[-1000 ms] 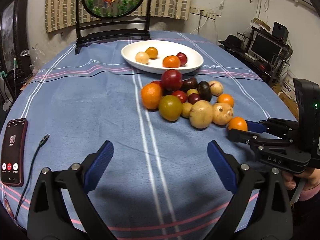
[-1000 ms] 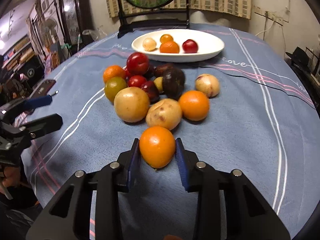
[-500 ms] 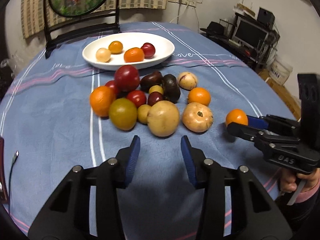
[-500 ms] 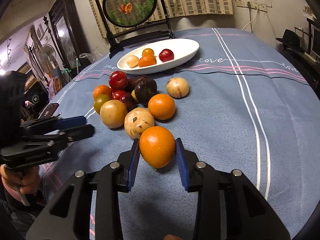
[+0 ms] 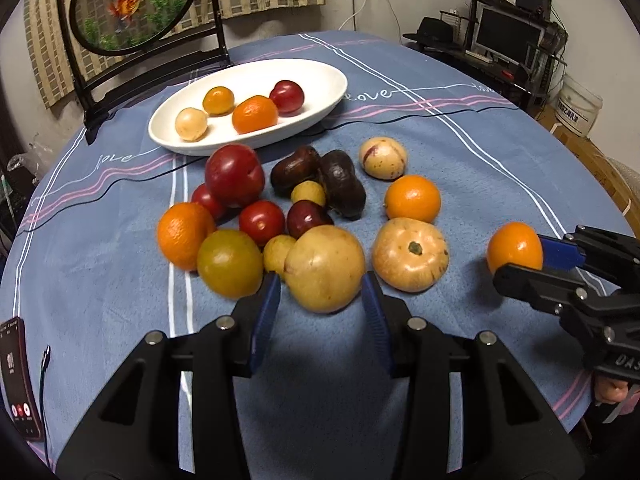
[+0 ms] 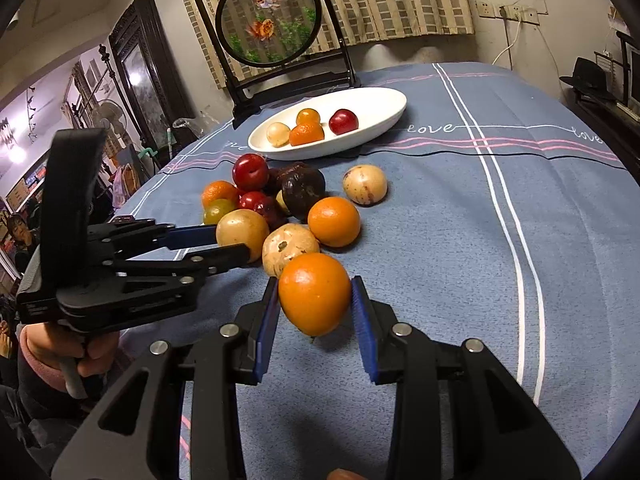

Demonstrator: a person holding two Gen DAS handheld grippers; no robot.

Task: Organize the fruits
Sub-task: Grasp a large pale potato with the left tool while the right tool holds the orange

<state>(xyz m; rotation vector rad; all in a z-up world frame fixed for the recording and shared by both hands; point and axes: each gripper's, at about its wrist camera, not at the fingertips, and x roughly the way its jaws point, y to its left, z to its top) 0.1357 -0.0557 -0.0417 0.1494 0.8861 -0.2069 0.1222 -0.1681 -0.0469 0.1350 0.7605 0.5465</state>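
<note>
A pile of mixed fruits lies on the blue tablecloth before a white oval plate that holds several fruits. My left gripper is open, its blue pads on either side of a round yellow fruit at the pile's near edge; I cannot tell if they touch it. It also shows in the right wrist view. My right gripper is shut on an orange, held just above the cloth; the orange also shows in the left wrist view.
A phone with a cable lies near the table's left edge. A framed round goldfish screen stands behind the plate. A tan fruit with a stem lies between the two grippers.
My left gripper has narrowed from wide open and moved forward to flank the yellow fruit. My right gripper has kept hold of the orange and drawn it back from the pile.
</note>
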